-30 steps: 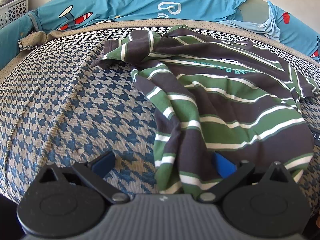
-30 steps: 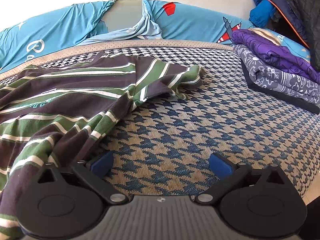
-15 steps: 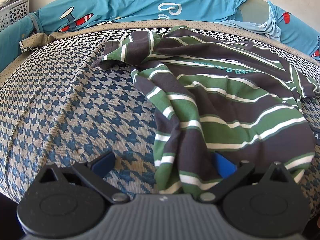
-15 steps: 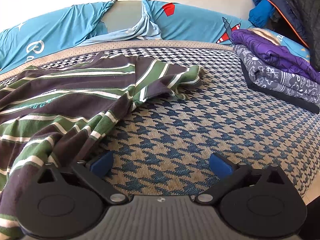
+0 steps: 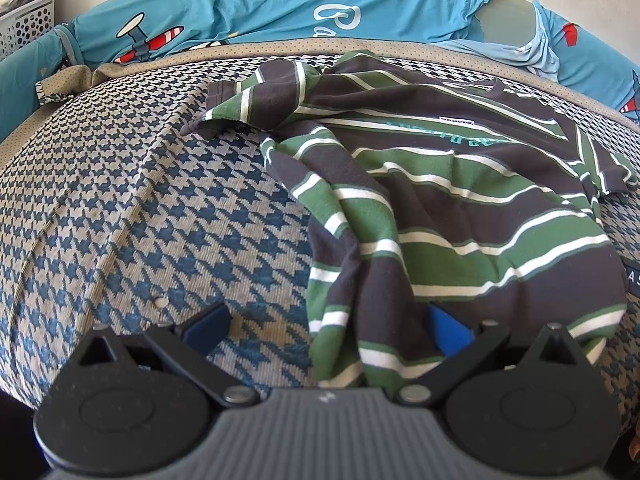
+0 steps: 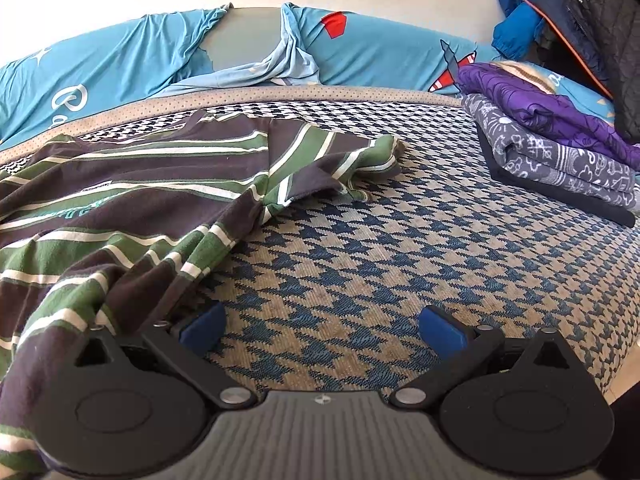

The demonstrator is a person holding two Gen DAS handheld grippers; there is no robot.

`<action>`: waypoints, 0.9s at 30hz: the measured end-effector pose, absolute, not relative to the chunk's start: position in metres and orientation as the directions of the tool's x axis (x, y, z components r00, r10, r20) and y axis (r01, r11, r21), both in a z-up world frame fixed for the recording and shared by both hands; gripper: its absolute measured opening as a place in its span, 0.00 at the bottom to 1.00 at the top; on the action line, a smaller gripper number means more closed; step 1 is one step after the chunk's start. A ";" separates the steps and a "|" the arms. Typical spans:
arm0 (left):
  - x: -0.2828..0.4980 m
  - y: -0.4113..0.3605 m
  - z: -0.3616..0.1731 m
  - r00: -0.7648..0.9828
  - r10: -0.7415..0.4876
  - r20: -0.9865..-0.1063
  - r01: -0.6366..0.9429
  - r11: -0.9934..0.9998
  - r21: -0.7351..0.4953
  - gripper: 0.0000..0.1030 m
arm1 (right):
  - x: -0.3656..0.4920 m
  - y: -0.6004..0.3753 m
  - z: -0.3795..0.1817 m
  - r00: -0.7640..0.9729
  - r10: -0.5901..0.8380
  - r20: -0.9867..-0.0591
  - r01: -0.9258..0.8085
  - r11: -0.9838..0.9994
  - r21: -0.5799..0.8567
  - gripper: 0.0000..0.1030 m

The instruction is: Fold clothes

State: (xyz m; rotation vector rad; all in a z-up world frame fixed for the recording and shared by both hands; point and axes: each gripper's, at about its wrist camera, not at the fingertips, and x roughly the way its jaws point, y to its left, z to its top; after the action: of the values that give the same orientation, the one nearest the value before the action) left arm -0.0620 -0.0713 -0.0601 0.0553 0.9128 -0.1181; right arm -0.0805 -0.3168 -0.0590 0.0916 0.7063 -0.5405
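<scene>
Currently hovering low over the houndstooth mattress [image 6: 360, 248], left gripper [image 5: 326, 324] and right gripper [image 6: 322, 322] both spread wide, gripping nothing. Lying crumpled there: striped shirt [image 5: 460, 208], hem draping between the left fingers. Risking pinching bunched double layers, dragging wrinkles.

The blue bed cover [image 5: 280, 4] has big white curly letters [image 5: 336, 20]; they look like "Ca", and the rest is hidden. The striped shirt [image 5: 460, 208] has a small white tag [image 5: 456, 122] with tiny print too small to read, and teal letters [image 5: 444, 138] that are upside down and unclear. A black jacket [image 6: 600, 20] has a small white word, too blurry to read.
</scene>
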 end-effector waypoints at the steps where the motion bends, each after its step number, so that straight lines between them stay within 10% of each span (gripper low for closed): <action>1: -0.062 -0.071 -0.060 0.604 -0.079 -0.793 0.126 0.992 -0.003 1.00 | -0.081 -0.316 -0.059 0.628 -0.443 -0.639 0.504 0.858 -0.100 1.00; 22: -0.062 -0.073 -0.060 0.602 -0.074 -0.795 0.127 0.992 0.003 1.00 | -0.120 -0.286 -0.048 0.643 -0.374 -0.668 0.400 0.908 -0.123 0.97; 27: -0.062 -0.073 -0.060 0.603 -0.075 -0.794 0.127 0.992 0.004 1.00 | -0.123 -0.264 -0.043 0.697 -0.283 -0.659 0.261 0.956 -0.136 0.77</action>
State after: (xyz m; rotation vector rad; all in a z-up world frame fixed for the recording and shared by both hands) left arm -0.0624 -0.0728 -0.0602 0.0619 0.9165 -0.1169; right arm -0.1230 -0.2637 -0.0430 -0.0326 0.7401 -0.3034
